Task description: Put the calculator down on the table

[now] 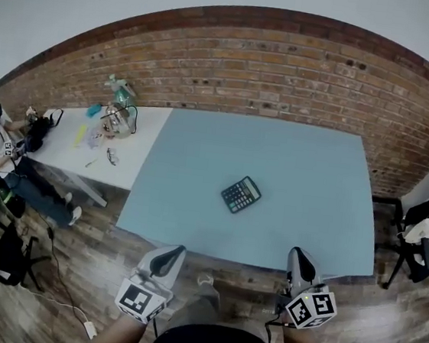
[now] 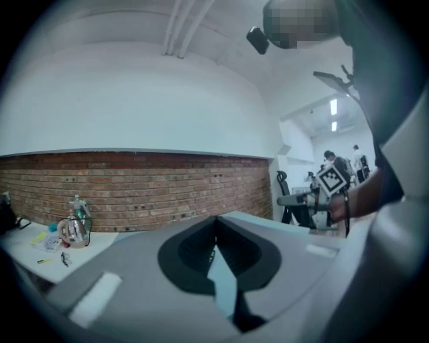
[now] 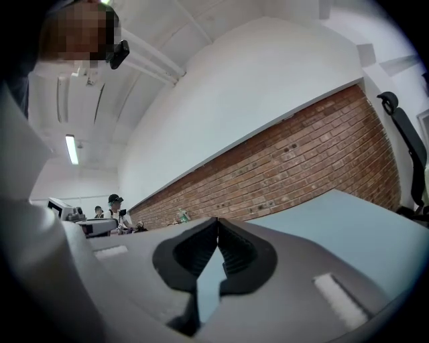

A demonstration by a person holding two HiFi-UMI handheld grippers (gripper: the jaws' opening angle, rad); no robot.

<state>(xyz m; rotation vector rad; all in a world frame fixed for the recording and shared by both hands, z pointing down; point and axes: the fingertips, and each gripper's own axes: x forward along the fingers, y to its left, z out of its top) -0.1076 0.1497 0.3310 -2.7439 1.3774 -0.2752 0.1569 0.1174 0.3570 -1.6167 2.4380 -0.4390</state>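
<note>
Left tongs (image 1: 168,254): the jaws are meeting tip to tip and clamping nothing. The ribbed dark pads are showing only a sliver of blue behind them.
Right tongs (image 1: 301,258): the jaws are likewise pressing together with nothing between them, and pointing roughly level over the near edge.
Why they are sitting there: both are hanging at the near edge of the desk (image 1: 195,203), well apart from the calculator. By my judgement this is leaving it undisturbed, since the put-down looks done.
Tongs' build: smooth grey moulded shells are tapering to narrow tips. Each is carrying a cube (image 1: 311,309) with square black-and-white markers at the back.
Calculator (image 1: 240,194): it is lying flat, face up, near the middle of the desk and turned at a slant. It is a dark, slim rectangle with rows of small keys, and nothing is touching it.
Desk: a matt pale-blue rectangular top is carrying nothing but the calculator.
Beyond: a white side table (image 1: 143,159) is butting against the left edge and holding small clutter. A rough red brick wall (image 1: 287,75) is running behind, and a person (image 1: 1,150) is sitting at far left.
</note>
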